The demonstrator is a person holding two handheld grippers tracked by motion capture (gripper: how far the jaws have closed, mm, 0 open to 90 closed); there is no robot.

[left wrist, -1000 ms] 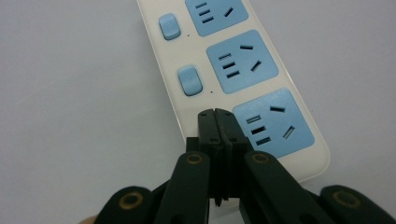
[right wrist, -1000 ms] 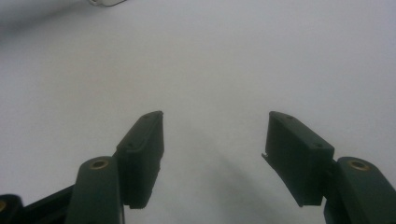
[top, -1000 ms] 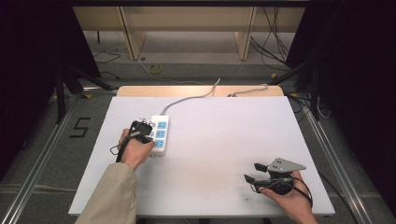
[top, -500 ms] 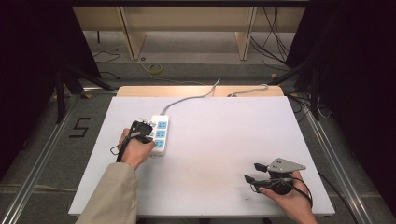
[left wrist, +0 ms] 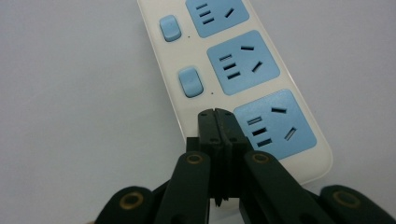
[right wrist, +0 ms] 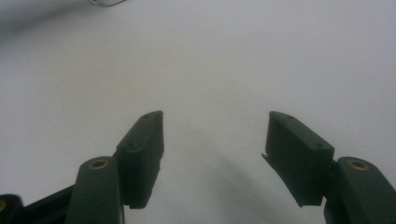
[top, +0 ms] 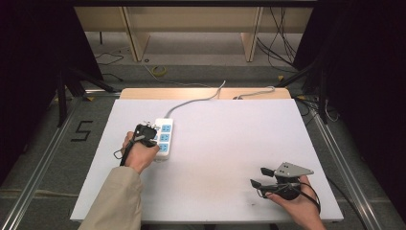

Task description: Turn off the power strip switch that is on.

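One power strip (top: 163, 139) lies left of centre in the high view: rigid, light, smooth plastic, best pinched across its narrow sides. Left gripper (left wrist: 215, 114), jaws together, tips on its nearest switch; right gripper (top: 258, 177), lower right, gapes empty.

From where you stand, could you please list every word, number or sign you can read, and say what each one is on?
"5": a dark mark on the floor, left of the table, in the high view.
Power strip: no readable text on its sockets or switches; two tiny dots beside the switches are too small to read.
Grippers: no readable markings.
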